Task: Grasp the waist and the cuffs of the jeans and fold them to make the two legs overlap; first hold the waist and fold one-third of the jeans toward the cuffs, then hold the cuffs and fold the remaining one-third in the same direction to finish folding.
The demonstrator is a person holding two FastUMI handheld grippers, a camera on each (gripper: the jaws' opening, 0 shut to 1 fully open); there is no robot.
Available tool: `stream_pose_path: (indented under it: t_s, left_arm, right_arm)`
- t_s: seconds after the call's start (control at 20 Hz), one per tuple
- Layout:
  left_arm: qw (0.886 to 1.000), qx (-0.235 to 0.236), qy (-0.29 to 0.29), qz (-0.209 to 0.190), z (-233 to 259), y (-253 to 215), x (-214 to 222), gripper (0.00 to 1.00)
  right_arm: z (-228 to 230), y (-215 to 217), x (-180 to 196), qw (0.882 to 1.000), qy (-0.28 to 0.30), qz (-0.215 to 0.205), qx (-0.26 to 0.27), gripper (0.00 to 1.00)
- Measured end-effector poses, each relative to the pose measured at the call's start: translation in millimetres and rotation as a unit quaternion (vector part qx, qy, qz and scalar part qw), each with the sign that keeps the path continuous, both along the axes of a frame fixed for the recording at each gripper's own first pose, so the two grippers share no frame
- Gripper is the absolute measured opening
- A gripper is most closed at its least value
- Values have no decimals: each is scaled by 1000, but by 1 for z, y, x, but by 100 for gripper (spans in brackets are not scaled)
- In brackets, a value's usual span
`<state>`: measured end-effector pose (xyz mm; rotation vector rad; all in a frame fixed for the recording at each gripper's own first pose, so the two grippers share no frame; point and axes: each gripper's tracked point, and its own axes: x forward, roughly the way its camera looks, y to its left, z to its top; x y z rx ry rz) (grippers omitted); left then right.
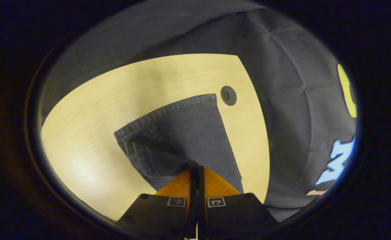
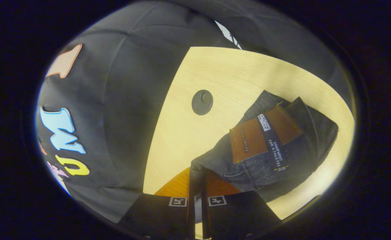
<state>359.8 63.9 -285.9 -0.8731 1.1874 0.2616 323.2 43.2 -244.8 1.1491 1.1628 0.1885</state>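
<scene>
Dark denim jeans lie on a pale wooden table. In the left gripper view the cuff end of the jeans [image 1: 179, 133] spreads away from me, its hem toward the far side, and my left gripper [image 1: 195, 170] is shut on the near fold of the leg fabric. In the right gripper view the waist end of the jeans [image 2: 268, 150] shows a brown leather patch [image 2: 248, 140] and a belt loop, and my right gripper [image 2: 197, 171] is shut on the waistband's near corner.
The wooden table [image 1: 92, 133] has a round dark cable grommet [image 1: 228, 95] just past the cuff hem; the grommet [image 2: 202, 102] also sits left of the waist. The booth's black cloth wall [image 1: 298, 100] hangs close behind the table edge.
</scene>
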Motion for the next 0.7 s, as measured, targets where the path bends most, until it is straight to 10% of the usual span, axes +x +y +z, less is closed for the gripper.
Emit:
stream_pose_path:
  t_s: [0.25,0.35,0.5,0.7]
  left_arm:
    - [1000,-5,4,-3,-26,-3,11,19]
    - [1000,-21,-18,4,-18,-8,17,42]
    - [999,13,-35,-20,-2,-3,17,82]
    - [993,76,-72,-59,30,11,14,89]
  right_arm:
    - [-18,14,0,1000,2,1,-22,13]
    - [-13,12,0,1000,-13,2,-24,9]
    - [2,8,-2,997,-57,-3,-48,36]
    - [40,-10,-17,988,-122,-12,-89,69]
